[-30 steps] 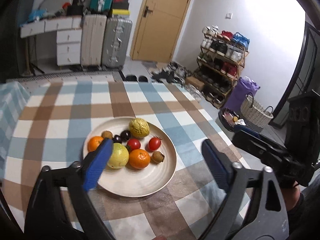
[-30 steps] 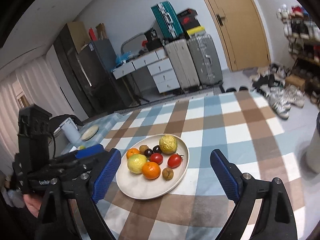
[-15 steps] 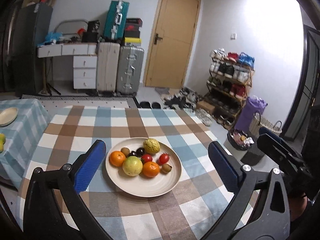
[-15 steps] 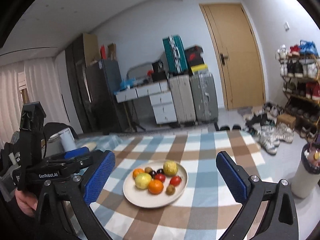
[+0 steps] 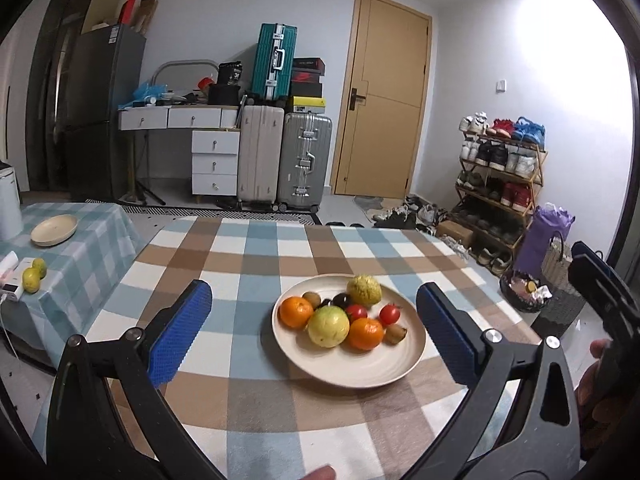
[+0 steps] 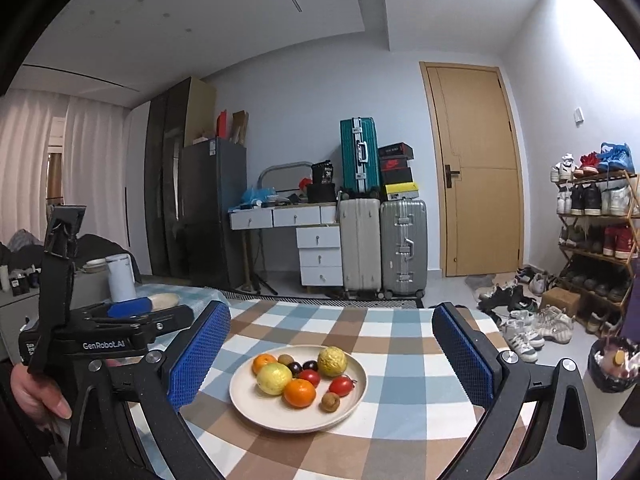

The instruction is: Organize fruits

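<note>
Change: both views now sit farther back and more level than a second ago; more wall and ceiling show; the plate (image 5: 348, 364) has slid toward the right pad in the left view; a side table (image 5: 80, 256) has come into view
Left gripper (image 5: 312, 332): jaws wide; nothing between the blue pads; raised over the near edge of the checked table (image 5: 248, 248); its body also shows at left in the right view, with a hand (image 6: 36, 392) on the grip
Right gripper (image 6: 332, 352): jaws at full spread; empty; raised clear of the cloth; its black body shows at the right edge of the left view
Plate: cream; on the checked cloth; between the right gripper's pads in the right view
Fruit: all on the plate, in a cluster toward its far side; two oranges (image 5: 296, 312); a pale green fruit (image 5: 328, 326) touching the near orange (image 5: 364, 334); a bumpy yellow fruit (image 5: 363, 290) at the back; two tomatoes (image 5: 390, 314); two brown kiwis (image 5: 396, 333); dark plums (image 5: 342, 300)
Side table: left of the main table; bears an empty dish (image 5: 54, 230) and two small green-yellow fruits (image 5: 34, 276)
Background: suitcases (image 5: 280, 168), a door (image 5: 382, 96), a shoe rack (image 5: 500, 172)
</note>
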